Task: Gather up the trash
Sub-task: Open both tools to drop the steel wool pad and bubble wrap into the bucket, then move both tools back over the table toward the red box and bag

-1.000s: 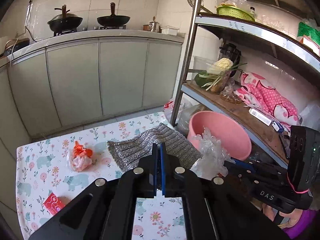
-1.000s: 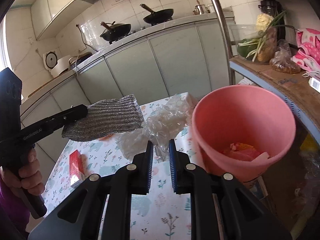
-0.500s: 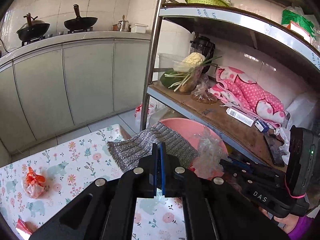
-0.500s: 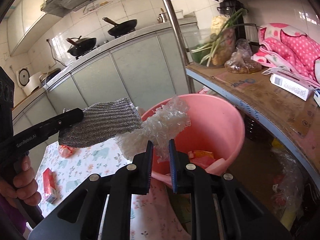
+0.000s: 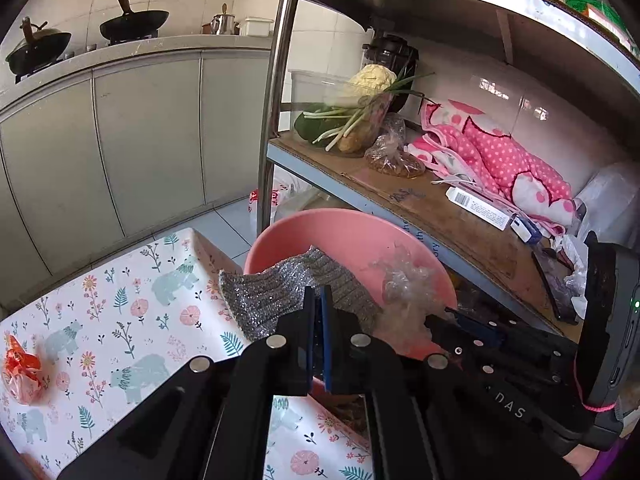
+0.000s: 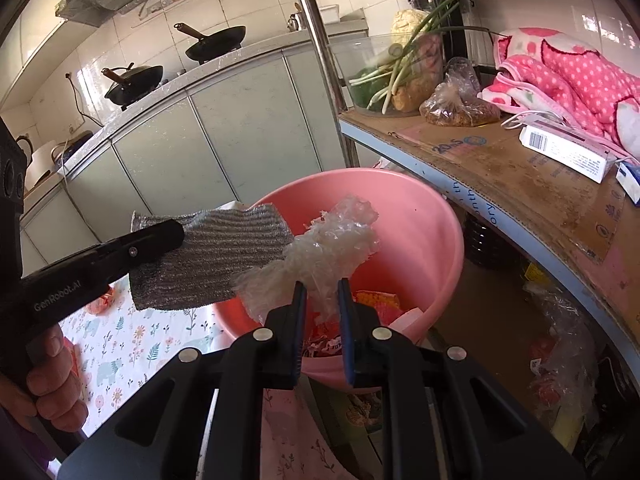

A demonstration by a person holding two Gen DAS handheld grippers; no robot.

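Note:
My left gripper (image 5: 316, 292) is shut on a silver-grey scouring cloth (image 5: 280, 292) and holds it over the near rim of the pink basin (image 5: 340, 236). My right gripper (image 6: 322, 286) is shut on a crumpled clear plastic wrap (image 6: 328, 248), held above the same pink basin (image 6: 420, 232), which has red and white wrappers inside. The cloth (image 6: 216, 256) hangs left of the plastic in the right wrist view. An orange-red bag of trash (image 5: 20, 372) lies on the floral tablecloth (image 5: 120, 312) at the far left.
A metal shelf rack (image 5: 276, 100) stands right beside the basin, with a cardboard-lined shelf (image 6: 500, 160) holding vegetables, a bag, a pink dotted blanket and boxes. Grey kitchen cabinets (image 5: 140, 140) with woks on top are behind. Clutter sits under the shelf.
Both grippers have moved right from over the table to over the pink basin, carrying the cloth and the plastic wrap. The orange bag stays behind on the table.

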